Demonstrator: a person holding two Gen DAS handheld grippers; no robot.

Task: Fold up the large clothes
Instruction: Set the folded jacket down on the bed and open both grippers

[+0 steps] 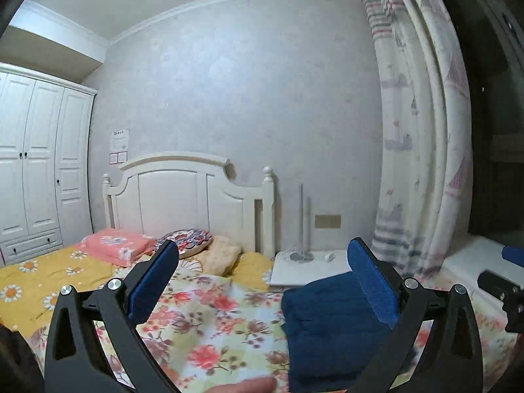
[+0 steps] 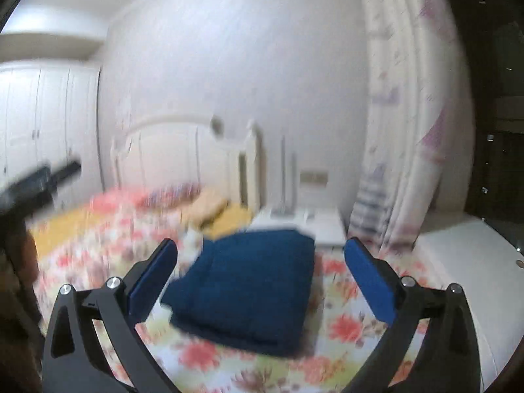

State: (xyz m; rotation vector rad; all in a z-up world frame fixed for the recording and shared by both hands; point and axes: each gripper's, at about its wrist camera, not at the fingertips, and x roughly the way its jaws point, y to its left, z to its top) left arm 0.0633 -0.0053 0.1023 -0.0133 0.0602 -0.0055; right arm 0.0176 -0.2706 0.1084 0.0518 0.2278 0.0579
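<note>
1. The dark blue garment lies on the floral quilt as a compact, squared-off bundle, near the bedside edge of the bed. To my eye it looks folded already, with nothing loose trailing from it.

2. The left gripper is spread wide with nothing between its blue pads; the garment sits below and behind its right finger, apart from it.

3. The right gripper is likewise spread wide and empty, pointing slightly down over the bundle without touching it. I judge both are held clear so the fold lies undisturbed.

4. The right wrist view is smeared with motion blur, so fine creases in the fabric cannot be made out.

5. Further up the bed sit a pink floral pillow, a round patterned cushion and a beige pillow, all well apart from the garment.

6. A white nightstand stands just beside the bed, past the bundle, with a curtain hanging behind it.

7. A fingertip shows at the bottom edge of the left view.

8. Nothing stands between the grippers and the garment.
</note>
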